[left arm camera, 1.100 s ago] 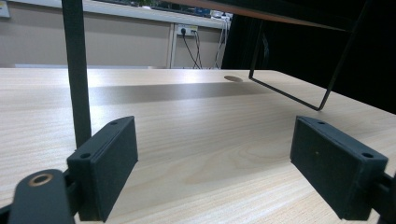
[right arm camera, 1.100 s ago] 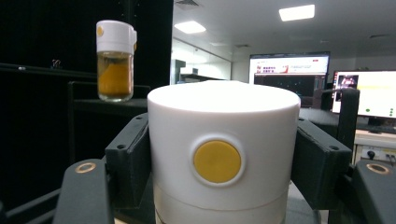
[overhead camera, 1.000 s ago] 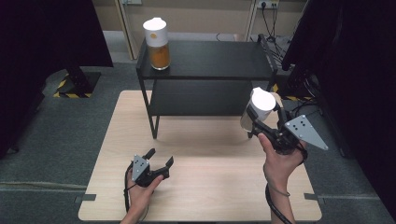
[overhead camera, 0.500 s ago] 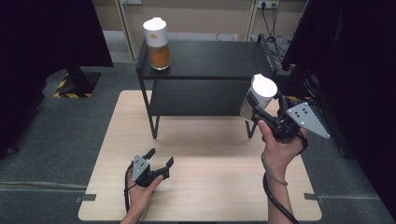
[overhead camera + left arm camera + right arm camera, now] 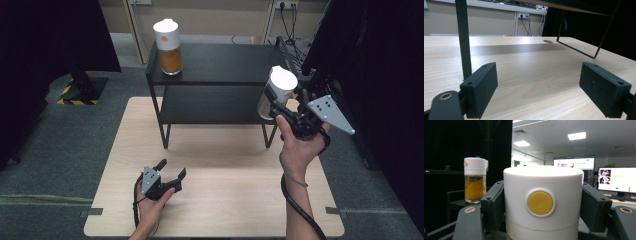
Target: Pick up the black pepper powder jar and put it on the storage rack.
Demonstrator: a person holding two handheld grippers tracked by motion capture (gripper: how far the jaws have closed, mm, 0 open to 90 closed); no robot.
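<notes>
— Grey carpet was seen all round a pale wooden table [image 5: 220,200], and a black two-level shelf [image 5: 220,65] was set across the table's far edge. What was being carried?

— A jar with a white lid [image 5: 280,90] was held up by the right gripper [image 5: 278,107], off the shelf's right end and near its top level. Its lid was gripped from both sides by the two black jaws, as was shown in the right gripper view, where a round yellow button [image 5: 540,203] on the white lid faced the camera.

— Was the jar touching the shelf?

— That could not be told from above; it was seen against the shelf's right edge, clear of the tabletop.

— And the other tool?

— The left gripper [image 5: 170,172] was held low near the table's near edge, left of the middle. Its jaws were spread wide, and nothing was caught between them; bare wood was seen in the gap in the left gripper view, with a black shelf leg [image 5: 464,40] just beyond the left jaw.

— Was anything else set out?

— A second jar [image 5: 168,46], white-lidded and filled with something orange, was stood upright at the far left corner of the shelf's top level, well apart from the held one.
</notes>
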